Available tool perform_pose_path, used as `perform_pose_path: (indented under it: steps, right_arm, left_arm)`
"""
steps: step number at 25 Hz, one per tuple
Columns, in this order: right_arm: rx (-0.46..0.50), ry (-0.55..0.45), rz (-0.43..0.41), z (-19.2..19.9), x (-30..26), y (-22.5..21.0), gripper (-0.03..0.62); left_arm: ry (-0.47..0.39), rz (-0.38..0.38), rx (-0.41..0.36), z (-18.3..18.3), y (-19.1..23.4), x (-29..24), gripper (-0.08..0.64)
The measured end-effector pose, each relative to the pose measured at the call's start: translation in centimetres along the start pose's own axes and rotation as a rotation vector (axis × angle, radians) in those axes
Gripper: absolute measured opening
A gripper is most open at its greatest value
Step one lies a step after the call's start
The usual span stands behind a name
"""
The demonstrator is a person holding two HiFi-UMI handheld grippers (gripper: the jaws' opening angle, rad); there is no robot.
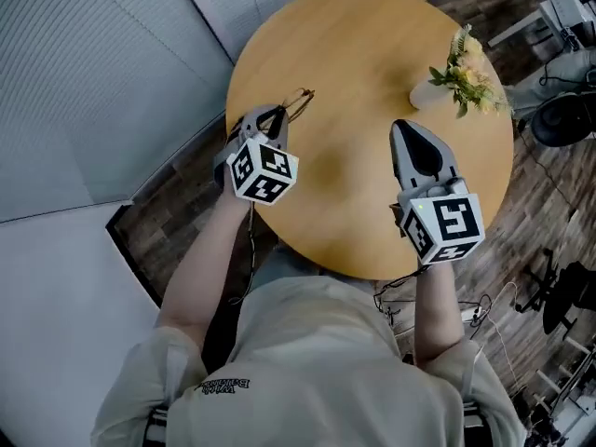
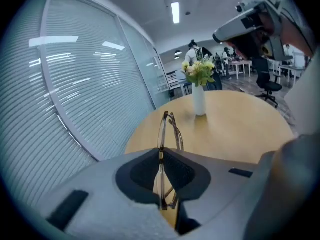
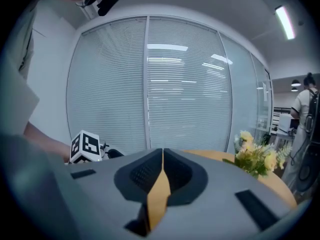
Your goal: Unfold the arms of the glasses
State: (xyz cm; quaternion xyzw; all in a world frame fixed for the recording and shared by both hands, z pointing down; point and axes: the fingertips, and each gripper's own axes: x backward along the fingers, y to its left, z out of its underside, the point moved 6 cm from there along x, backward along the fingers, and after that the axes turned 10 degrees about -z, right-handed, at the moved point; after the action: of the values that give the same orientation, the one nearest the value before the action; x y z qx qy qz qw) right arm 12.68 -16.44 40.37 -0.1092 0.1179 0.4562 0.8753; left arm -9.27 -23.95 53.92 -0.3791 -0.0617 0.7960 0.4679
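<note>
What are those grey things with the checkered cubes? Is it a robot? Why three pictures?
No robot: a person holds two grey pinching tools, called grippers, one in each hand. One picture comes from a camera on the person's head, looking down. The other two come from cameras riding on the grippers. On the round table stands a vase of flowers. The left gripper pinches a pair of glasses. The right gripper is shut and empty.
</note>
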Motion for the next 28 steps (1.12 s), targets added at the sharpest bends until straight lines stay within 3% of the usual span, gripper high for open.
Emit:
perform_pose_path:
  steps: [3,10,13,18,28]
  right_arm:
    - [0.01,-0.044,-0.014,-1.9,1.1,0.7,0.031]
    - [0.091,-0.145,-0.056,-7.0,3.4,3.3,0.032]
    - [0.118,-0.181,-0.065,-8.6,4.2,4.1,0.031]
    - [0.176,-0.22,-0.066,-11.0,5.2,4.6,0.031]
    - [0.222,-0.306,-0.018,-14.9,7.8,4.2,0.031]
  left_arm:
    - [-0.024,0.002,0.08,-1.2,0.9,1.6,0.041]
    - [-0.124,-0.045,0.163,-4.5,3.6,6.7,0.041]
    - [-0.193,-0.067,0.206,-6.5,5.0,9.2,0.041]
    - [-0.327,-0.129,0.195,-10.7,7.9,13.9,0.041]
    - [-0.595,-0.147,0.299,-15.5,10.5,22.8,0.041]
